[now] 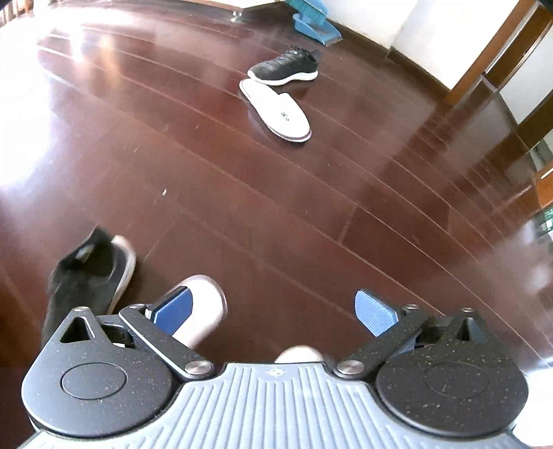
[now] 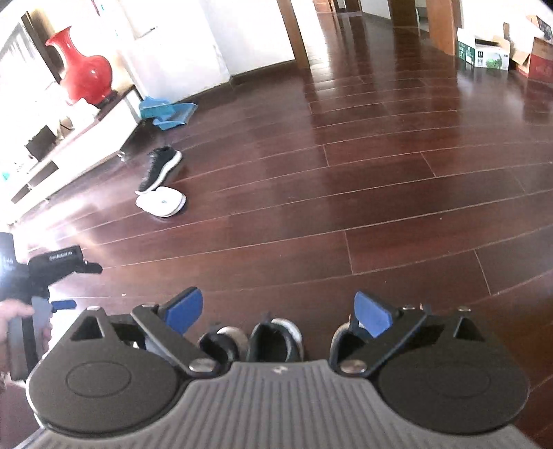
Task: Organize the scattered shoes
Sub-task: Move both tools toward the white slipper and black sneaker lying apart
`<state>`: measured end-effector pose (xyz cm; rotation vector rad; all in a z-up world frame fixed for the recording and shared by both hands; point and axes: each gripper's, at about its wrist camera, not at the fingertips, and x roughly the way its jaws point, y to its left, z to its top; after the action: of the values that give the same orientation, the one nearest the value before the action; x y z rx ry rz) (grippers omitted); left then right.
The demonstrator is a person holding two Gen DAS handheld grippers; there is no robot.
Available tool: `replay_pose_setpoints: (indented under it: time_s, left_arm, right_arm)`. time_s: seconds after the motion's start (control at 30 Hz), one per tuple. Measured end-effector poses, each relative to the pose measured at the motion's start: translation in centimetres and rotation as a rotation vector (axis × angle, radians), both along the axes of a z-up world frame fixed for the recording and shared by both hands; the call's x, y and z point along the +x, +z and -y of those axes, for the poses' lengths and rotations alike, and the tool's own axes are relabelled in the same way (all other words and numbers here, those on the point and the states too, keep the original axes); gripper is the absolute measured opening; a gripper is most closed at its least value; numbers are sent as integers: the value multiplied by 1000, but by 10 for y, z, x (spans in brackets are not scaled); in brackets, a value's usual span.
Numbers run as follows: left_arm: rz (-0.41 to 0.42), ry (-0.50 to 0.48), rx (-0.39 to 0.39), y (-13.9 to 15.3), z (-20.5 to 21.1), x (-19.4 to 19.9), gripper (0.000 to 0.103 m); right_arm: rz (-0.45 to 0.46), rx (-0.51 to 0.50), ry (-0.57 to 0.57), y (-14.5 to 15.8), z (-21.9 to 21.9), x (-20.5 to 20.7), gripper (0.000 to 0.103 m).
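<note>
Shoes are split into two bunches on the dark wood floor point(image 2: 380, 193). Far bunch: one black sneaker point(image 1: 284, 67) and one white slipper point(image 1: 276, 108), right next to each other, maybe touching at the slipper's heel end, hard to say. They sit out near the wall, with a blue dustpan point(image 1: 312, 29) just beyond them and a low white cabinet point(image 2: 69, 152) off to the side in the right view, a red vase point(image 2: 81, 69) on top of it.

Near bunch is right under the grippers. Left view shows one blurry black sneaker point(image 1: 90, 276) and a pale slipper toe point(image 1: 204, 311) poking out beside the left finger pad. Right view shows black shoe ends point(image 2: 276, 340) lined up below the gripper, three openings countable, the rest hidden behind the body.

Left gripper point(image 1: 273, 311) has its jaws spread wide, nothing between them. Right gripper point(image 2: 280, 309) same deal, jaws wide apart and holding nothing. A hand point(image 2: 17, 317) grips the left gripper's handle at the edge of the right view.

Tons of bare floor between the two bunches and off to the right. Cardboard boxes point(image 2: 501, 51) sit far back by a doorway, well away from everything.
</note>
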<state>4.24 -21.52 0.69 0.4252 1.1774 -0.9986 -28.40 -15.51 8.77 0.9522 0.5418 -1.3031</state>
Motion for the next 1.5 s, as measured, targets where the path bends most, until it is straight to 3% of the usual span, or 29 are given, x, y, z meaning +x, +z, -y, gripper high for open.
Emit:
replay_pose_setpoints:
  time_s: [0.13,0.3,0.47,0.7,0.83,1.0,1.23,1.5]
  left_arm:
    - [-41,62,25,-34,70,43,99]
    - [-98,169,12,-52,150,98,99]
    - [-149,258,23,-91,231,156,95]
    - [-252,394,26,-150,294,205,94]
    - [-342,502,0,-178,322,225,91]
    - [-375,601,-22,-195,348,241,91]
    - [-310,576,-4,-214,388,241,91]
    - [-188,581,61,-236,394,234,91]
  right_arm:
    - [29,62,-36,-38,56,25,97]
    - [71,142,-67,-85,130,59,97]
    - [43,142,5,-109,197,98,97]
    - [83,173,34,-147,259,127,97]
    - [97,211,37,-177,268,131,97]
    - [125,265,20,-198,264,126,97]
    - [165,300,-5,-210,257,114,97]
    - [201,310,-33,-211,247,105,97]
